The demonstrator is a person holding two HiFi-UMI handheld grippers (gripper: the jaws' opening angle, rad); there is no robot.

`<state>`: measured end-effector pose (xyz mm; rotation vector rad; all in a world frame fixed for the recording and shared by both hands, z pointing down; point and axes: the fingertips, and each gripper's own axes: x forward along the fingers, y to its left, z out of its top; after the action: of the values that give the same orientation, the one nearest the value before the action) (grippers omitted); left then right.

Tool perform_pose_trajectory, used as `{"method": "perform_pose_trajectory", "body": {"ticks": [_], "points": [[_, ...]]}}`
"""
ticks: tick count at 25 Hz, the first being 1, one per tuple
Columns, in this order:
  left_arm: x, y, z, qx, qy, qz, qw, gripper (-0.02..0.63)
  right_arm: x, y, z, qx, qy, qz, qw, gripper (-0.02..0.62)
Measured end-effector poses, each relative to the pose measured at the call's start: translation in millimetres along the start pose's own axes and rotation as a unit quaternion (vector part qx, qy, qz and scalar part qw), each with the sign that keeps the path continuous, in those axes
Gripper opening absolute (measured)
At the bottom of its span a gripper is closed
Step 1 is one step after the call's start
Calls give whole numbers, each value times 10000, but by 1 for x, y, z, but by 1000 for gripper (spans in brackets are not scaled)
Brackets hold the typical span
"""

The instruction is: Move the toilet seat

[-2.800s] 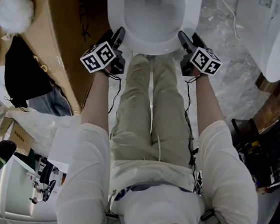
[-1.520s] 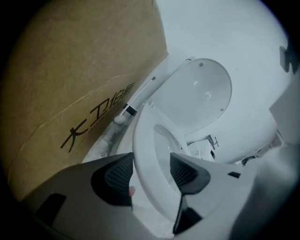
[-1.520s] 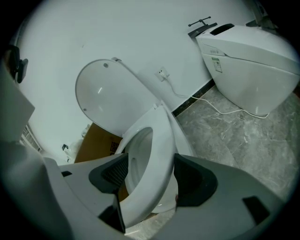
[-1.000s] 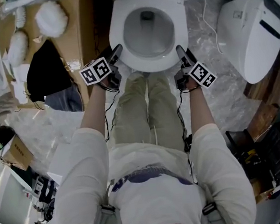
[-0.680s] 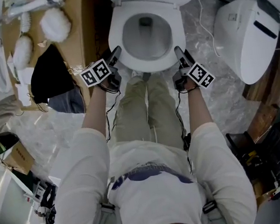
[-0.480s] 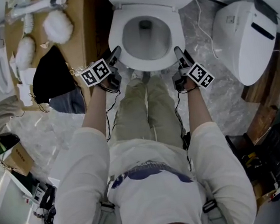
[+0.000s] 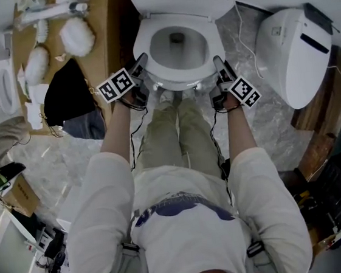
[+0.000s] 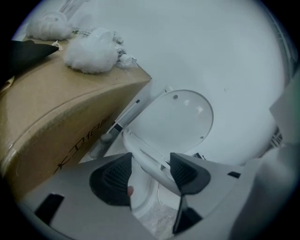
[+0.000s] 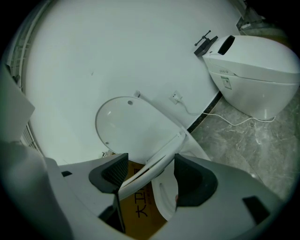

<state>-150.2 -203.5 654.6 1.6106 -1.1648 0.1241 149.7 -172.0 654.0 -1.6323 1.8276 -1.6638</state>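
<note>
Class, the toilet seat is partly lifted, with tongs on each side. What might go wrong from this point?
1. The toilet seat is only partly raised, and the left tongs and right tongs catch just its thin side edges. A slip would probably drop it onto the bowl.
2. If one side rises faster than the other, the seat may twist.
3. The cardboard box stands close beside the left tongs and might get knocked.
</note>
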Motion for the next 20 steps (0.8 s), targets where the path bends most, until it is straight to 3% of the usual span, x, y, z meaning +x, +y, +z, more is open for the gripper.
{"method": "perform_pose_trajectory", "body": {"ticks": [20], "points": [[6,-37,57,-653,-420,-47,9970,250,3,44,51,58,-334,323,9989,311]]}}
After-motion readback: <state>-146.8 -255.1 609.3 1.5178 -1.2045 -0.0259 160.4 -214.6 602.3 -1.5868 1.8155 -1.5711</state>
